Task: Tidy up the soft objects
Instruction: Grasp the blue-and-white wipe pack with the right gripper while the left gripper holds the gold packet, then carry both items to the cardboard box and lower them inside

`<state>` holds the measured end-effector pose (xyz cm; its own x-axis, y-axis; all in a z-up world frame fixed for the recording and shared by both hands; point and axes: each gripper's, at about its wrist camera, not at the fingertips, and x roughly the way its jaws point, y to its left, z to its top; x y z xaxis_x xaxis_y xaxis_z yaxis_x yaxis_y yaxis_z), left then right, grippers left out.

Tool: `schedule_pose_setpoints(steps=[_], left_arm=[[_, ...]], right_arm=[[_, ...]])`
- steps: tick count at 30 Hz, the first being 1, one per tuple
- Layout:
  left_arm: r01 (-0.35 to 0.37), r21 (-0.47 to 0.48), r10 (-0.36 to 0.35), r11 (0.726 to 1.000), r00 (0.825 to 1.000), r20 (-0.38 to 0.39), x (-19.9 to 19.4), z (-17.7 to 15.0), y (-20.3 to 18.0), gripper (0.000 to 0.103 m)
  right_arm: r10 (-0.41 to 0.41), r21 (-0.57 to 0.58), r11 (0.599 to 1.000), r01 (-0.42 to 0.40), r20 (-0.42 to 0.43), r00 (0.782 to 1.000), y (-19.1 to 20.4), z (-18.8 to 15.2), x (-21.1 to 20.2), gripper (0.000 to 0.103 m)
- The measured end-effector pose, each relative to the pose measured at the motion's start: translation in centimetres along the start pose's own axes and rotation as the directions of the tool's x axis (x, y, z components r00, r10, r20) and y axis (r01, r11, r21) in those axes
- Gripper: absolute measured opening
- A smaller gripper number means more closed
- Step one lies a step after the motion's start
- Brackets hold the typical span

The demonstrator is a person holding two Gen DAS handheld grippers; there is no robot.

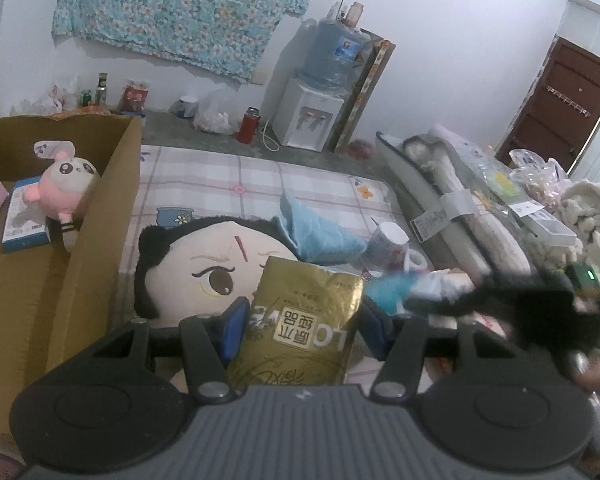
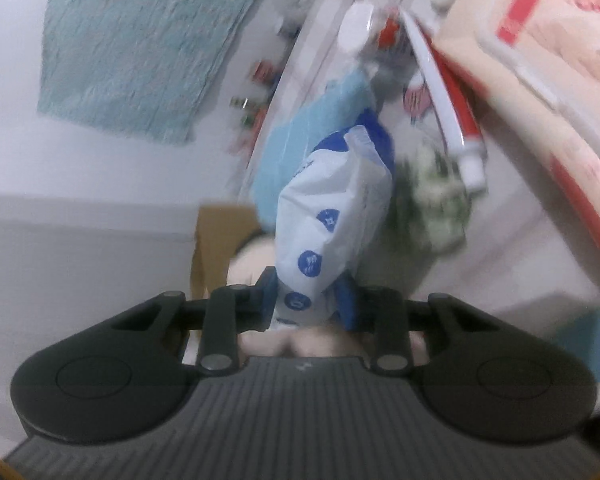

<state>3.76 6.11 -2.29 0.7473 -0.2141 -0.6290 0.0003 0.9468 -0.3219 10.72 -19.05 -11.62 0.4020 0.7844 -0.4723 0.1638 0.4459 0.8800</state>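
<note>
My left gripper (image 1: 302, 330) is shut on a gold foil packet (image 1: 300, 320) and holds it above a big-headed plush doll (image 1: 196, 272) lying on the checked bed sheet (image 1: 228, 184). A cardboard box (image 1: 100, 208) stands at the left with a pink-and-cream plush (image 1: 66, 188) inside. A light blue cloth (image 1: 316, 232) lies behind the doll. My right gripper (image 2: 310, 300) is shut on a white and blue soft packet (image 2: 332, 224) and holds it up; the view is blurred and tilted. The right gripper shows as a dark blur in the left wrist view (image 1: 540, 312).
A patterned mug (image 1: 388, 244) lies beside the blue cloth. Bagged bedding (image 1: 452, 200) and a fluffy blanket (image 1: 592, 208) fill the right side. A water dispenser (image 1: 312, 116) and red flask (image 1: 248, 124) stand on the floor. Toothpaste (image 2: 456, 120) and a red-and-white pack (image 2: 548, 64) show at right.
</note>
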Motion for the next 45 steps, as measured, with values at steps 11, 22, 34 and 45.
schedule_pose_setpoints(steps=[11,22,34,45], left_arm=[[0.003,-0.001,-0.003,1.000,1.000,-0.025,0.3,-0.2,0.0,0.059],[-0.023,0.011,0.023,1.000,0.998,-0.051,1.2,-0.4,-0.6,0.059],[-0.045,-0.057,0.045,0.997,0.999,-0.001,-2.3,0.4,1.0,0.059],[-0.208,-0.162,0.233,0.965,0.961,0.151,-13.6,3.0,9.6,0.059]], right_arm=[[-0.125,-0.012,0.992,0.125,0.035,0.992,-4.2,-3.0,-3.4,0.038],[-0.217,-0.196,0.948,0.250,0.176,0.960,-3.6,-1.8,-0.1,0.067],[-0.184,-0.195,0.956,0.219,0.184,0.966,-2.3,-3.7,-1.7,0.032],[-0.067,-0.439,0.888,0.137,0.171,0.983,9.2,-7.6,-4.9,0.030]])
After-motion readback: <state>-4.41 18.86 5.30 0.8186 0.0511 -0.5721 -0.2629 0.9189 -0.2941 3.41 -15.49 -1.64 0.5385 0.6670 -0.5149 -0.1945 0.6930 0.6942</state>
